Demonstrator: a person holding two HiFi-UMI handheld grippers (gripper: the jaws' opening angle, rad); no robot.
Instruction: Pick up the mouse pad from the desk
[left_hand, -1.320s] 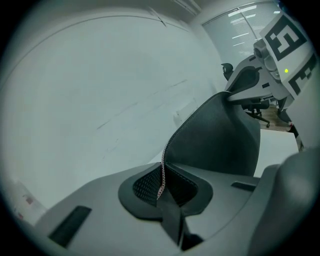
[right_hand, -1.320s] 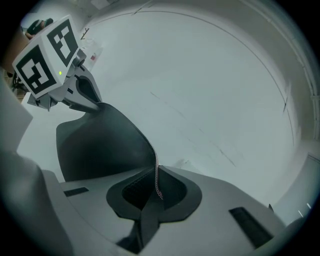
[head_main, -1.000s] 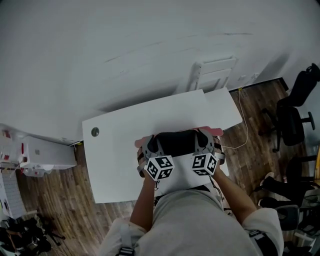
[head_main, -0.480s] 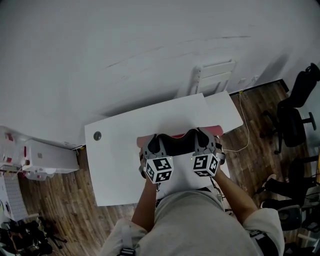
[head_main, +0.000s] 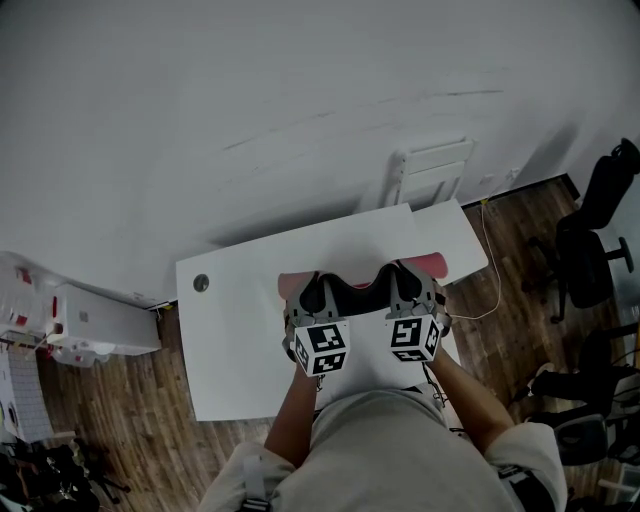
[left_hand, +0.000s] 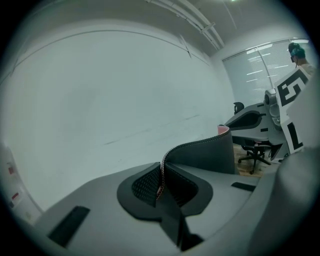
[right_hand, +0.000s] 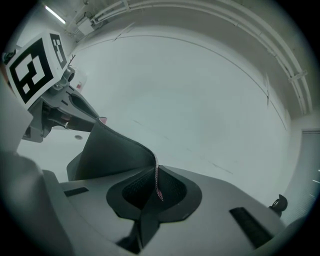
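The mouse pad (head_main: 356, 291), dark on top and pink underneath, hangs between my two grippers above the white desk (head_main: 235, 330). It sags in the middle, and its pink edges show at both ends. My left gripper (head_main: 308, 292) is shut on the pad's left edge. The right gripper (head_main: 404, 283) is shut on its right edge. In the left gripper view the pad's stitched edge (left_hand: 161, 172) sits pinched between the jaws and the sheet curves off toward the right gripper (left_hand: 281, 112). In the right gripper view the pad (right_hand: 112, 150) runs from the shut jaws toward the left gripper (right_hand: 52, 107).
A round cable hole (head_main: 201, 283) sits at the desk's far left corner. A white slatted chair (head_main: 432, 162) leans by the wall behind the desk. Black office chairs (head_main: 590, 245) stand on the wooden floor at right, white boxes (head_main: 90, 320) at left. A cable (head_main: 492, 262) hangs off the desk's right end.
Both grippers have risen together with the mouse pad held between them. The pad now bows more and hangs higher over the desk.
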